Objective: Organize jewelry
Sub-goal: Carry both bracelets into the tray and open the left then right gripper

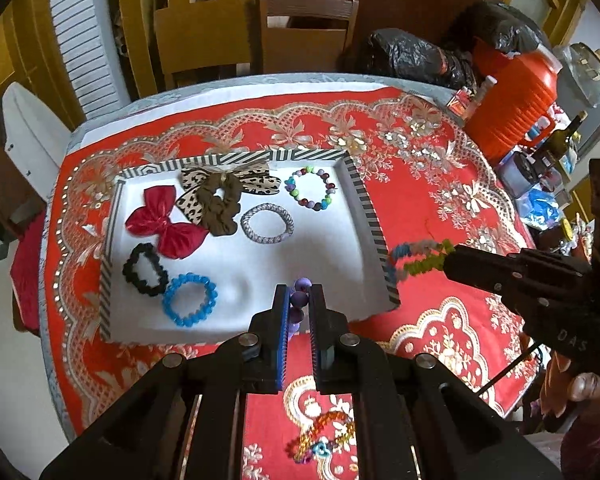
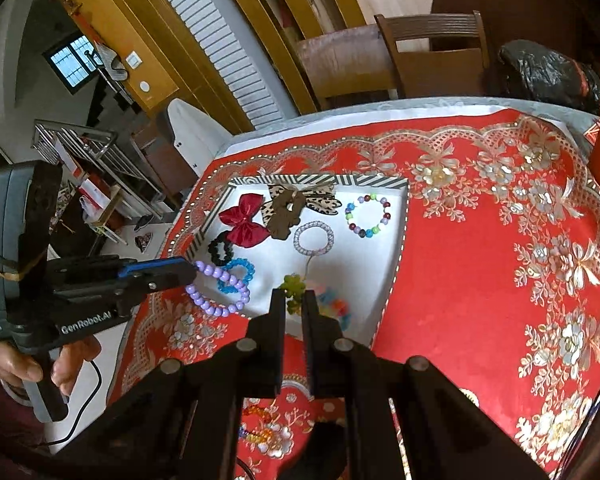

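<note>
both grippers loaded, the tray lying just ahead of and below the fingertips

the left gripper (image 1: 299,300) has its jaws clamped on a purple bead bracelet (image 2: 217,289), which hangs as a loop from the tips over the near left edge of the white tray (image 1: 256,264); the right gripper (image 2: 293,300) is pinched shut on a fuzzy multicolour loop (image 1: 416,258), which juts out past the tips, its long axis roughly in line with the fingers, over the tray's near right corner. both loads are off the red tablecloth (image 1: 440,208), and neither touches the tray that i can tell. bare tray floor lies just beyond both sets of tips, between the blue bead bracelet (image 1: 190,300) and the right wall, so my judgement is the left hand is the nearer to a drop. one more sparkly multicolour piece (image 1: 320,436) remains on the cloth, near the person.
</note>
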`<state>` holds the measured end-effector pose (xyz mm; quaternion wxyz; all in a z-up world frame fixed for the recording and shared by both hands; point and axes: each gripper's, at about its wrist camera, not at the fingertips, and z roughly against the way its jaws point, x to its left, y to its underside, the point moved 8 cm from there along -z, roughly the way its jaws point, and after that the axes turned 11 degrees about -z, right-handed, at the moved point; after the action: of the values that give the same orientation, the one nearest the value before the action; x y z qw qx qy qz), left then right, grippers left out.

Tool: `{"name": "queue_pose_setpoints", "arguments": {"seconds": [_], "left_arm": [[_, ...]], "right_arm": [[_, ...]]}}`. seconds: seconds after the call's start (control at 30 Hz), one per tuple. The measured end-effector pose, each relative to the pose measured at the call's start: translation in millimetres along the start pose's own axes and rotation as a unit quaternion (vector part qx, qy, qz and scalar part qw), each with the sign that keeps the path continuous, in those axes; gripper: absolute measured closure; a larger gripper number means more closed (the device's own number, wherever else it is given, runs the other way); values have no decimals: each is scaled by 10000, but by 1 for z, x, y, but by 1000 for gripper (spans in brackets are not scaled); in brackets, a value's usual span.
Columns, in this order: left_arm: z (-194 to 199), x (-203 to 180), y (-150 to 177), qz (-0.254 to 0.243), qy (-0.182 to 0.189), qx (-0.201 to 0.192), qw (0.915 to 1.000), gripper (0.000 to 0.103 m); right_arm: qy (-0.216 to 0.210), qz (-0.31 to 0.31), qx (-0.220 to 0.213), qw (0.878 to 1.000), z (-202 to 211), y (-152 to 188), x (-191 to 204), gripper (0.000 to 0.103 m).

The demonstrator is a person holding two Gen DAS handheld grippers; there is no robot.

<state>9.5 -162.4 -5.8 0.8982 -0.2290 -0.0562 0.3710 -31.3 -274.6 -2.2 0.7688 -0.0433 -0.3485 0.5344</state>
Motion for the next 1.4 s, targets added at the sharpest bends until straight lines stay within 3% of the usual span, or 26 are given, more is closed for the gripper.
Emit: {"name": "queue_pose_setpoints", "arguments": {"seconds": [0.37,0.8,1.13,1.17,1.23,1.27,1.4], "left_arm": [[-57,-3,-9,39,254,375,9990,103],[-108,83,4,959,-87,757,9925,103],[-105,105,12,1376,-151,791,9872,103],[-104,106,14,1430,-122,792,9865,102],[-99,106,16,1540,-47,752,9852,92],[-97,105,17,1571,-18,730,9849,88],[-86,96,18,1502,-113,690,9862,87]], "right_arm": [[121,-400,379,9984,-50,-12,-30,95],[313,-650,792,9942,-140,-44,-48,95],[137,-753,876,9932,-180,-56,-49,94],[122,-771,877,9931,-179,-56,-49,93],[71,-816,864,9929,-174,-56,-50,74],[62,-813,819,9933,-169,-56,-50,70],[14,-793,759,9940,-147,-51,-51,69]]}}
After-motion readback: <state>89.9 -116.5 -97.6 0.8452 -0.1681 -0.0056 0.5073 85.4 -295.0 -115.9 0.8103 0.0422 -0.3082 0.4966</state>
